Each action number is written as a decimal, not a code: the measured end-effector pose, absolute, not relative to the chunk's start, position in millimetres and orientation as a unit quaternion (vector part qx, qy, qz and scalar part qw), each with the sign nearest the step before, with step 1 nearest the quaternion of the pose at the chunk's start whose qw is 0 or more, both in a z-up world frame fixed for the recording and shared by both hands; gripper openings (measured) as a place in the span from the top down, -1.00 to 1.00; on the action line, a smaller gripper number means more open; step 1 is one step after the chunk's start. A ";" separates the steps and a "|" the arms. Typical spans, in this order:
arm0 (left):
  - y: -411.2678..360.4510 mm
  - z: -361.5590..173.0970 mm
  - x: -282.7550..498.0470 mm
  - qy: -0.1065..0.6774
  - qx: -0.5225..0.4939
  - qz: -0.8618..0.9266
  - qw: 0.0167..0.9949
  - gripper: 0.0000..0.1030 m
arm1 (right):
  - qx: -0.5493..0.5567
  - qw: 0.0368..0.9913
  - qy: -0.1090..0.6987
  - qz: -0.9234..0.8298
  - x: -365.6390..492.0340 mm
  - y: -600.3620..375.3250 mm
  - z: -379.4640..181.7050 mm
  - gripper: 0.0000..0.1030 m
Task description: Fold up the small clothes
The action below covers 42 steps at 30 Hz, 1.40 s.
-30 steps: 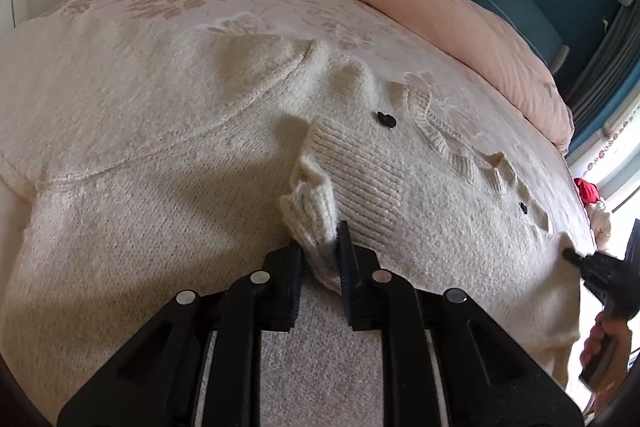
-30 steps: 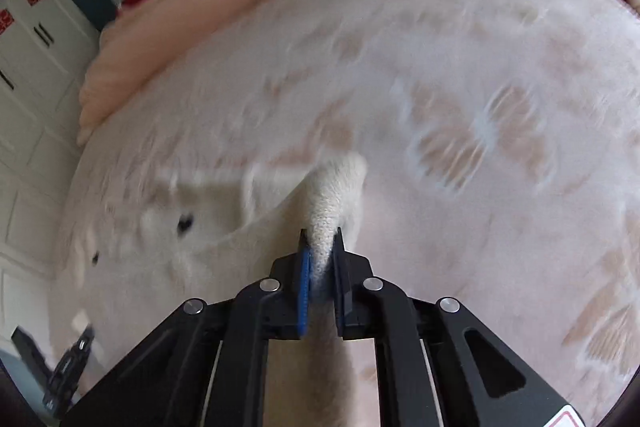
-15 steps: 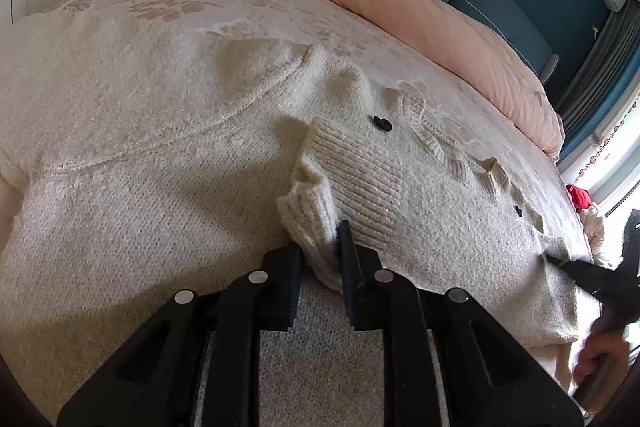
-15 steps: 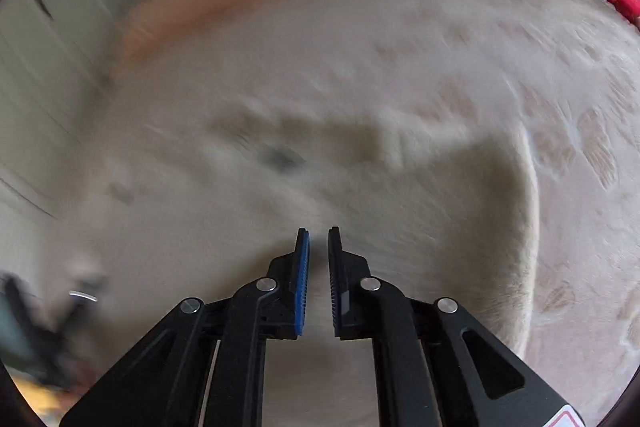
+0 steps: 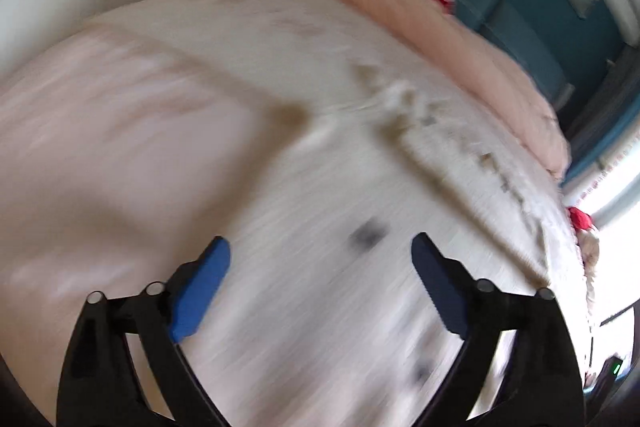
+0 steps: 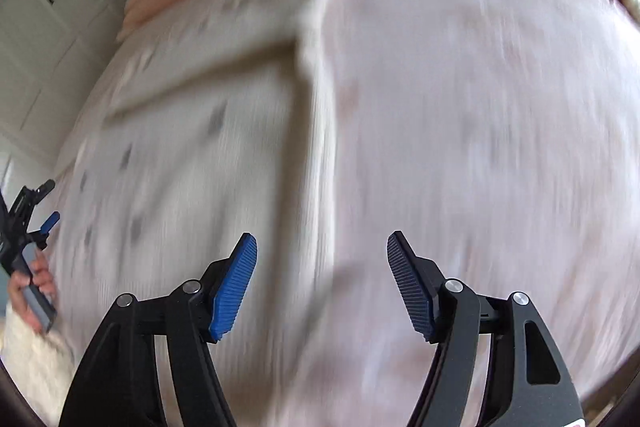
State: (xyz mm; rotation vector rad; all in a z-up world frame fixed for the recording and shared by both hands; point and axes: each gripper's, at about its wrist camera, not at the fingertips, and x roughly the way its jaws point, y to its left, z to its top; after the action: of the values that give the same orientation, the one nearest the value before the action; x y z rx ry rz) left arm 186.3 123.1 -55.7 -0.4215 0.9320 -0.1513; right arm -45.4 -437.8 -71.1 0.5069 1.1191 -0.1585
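Both grippers, left [image 5: 320, 255] & right [image 6: 322, 255], just opening, nothing pinched; cardigan [image 6: 192, 163] flat on bed [image 6: 500, 87], pink duvet [image 5: 440, 31] behind.

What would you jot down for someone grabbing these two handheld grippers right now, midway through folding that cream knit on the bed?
Left gripper: jaws have just been opening, now wide, nothing between them; it let go of the sleeve cuff it pinched a second ago.
Right gripper: jaws also just opened, empty.
Cream sweater: lies flat on the bed, dark buttons showing, one long folded edge running up its side.
Done: both sleeves seem folded inward, though blur hides details.
Left: probably fold the body over and tidy it.
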 end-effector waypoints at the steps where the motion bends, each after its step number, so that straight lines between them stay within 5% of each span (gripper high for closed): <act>1: 142.1 -61.4 168.3 0.466 -0.208 -0.051 0.858 -0.76 | 0.240 0.809 0.533 -0.063 -58.6 -424.8 -77.1 -0.33; 5: 163.8 -70.6 115.8 0.476 -0.215 -0.041 0.852 -0.76 | 0.207 0.828 0.518 -0.049 -70.7 -391.4 -78.1 -0.47; 7: 146.6 -72.7 107.9 0.492 -0.201 -0.066 0.844 -0.76 | 0.219 0.830 0.511 -0.034 -59.6 -383.6 -79.3 -0.31; 8: 137.3 -74.4 107.8 0.499 -0.190 -0.075 0.842 -0.74 | 0.212 0.832 0.512 -0.031 -51.6 -381.3 -80.4 0.00; 10: 116.6 -73.1 111.1 0.513 -0.144 -0.074 0.843 -0.30 | 0.204 0.835 0.510 -0.040 -43.2 -380.4 -80.0 0.82; 11: 110.9 -73.9 113.5 0.523 -0.132 -0.071 0.839 0.42 | 0.231 0.831 0.505 -0.034 -43.8 -388.2 -78.1 0.82; 12: 110.0 -75.8 114.8 0.534 -0.136 -0.073 0.832 0.73 | 0.242 0.830 0.502 -0.039 -44.8 -394.6 -74.5 0.83; 17: 96.0 -41.8 86.6 0.534 -0.138 -0.130 0.824 0.81 | 0.200 0.855 0.474 -0.066 -100.4 -417.4 -21.3 0.85; 25: 80.0 -91.1 -15.9 0.624 -0.111 -0.172 0.754 0.79 | 0.154 0.803 0.567 -0.105 -209.6 -422.2 -44.5 0.83; 29: 102.0 -78.1 0.0 0.596 -0.181 -0.167 0.765 0.74 | 0.166 0.791 0.578 -0.117 -220.5 -415.6 -60.9 0.52; 31: 121.0 -44.2 25.6 0.529 -0.197 -0.157 0.811 0.56 | 0.170 0.804 0.551 -0.145 -214.3 -420.4 -41.2 0.25; 33: 141.7 -11.6 68.0 0.467 -0.205 -0.129 0.850 -0.36 | 0.162 0.821 0.521 -0.168 -205.2 -422.5 -21.3 0.03; 34: 150.5 -1.3 89.3 0.444 -0.202 -0.106 0.867 -0.47 | 0.163 0.828 0.508 -0.173 -199.2 -423.7 -12.5 0.03; 37: 183.0 14.7 174.4 0.398 -0.196 -0.041 0.895 -0.52 | 0.178 0.840 0.487 -0.161 -171.7 -415.6 7.9 0.02; 42: 241.5 -21.5 314.1 0.430 -0.241 0.052 0.868 -0.50 | 0.179 0.843 0.492 -0.122 -136.8 -373.6 12.9 -0.12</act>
State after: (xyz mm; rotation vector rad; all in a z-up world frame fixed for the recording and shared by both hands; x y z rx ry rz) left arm 314.1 241.5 -21.5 -0.5038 0.9003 0.1079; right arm -136.8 -373.6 12.9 0.3776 1.0394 -0.2587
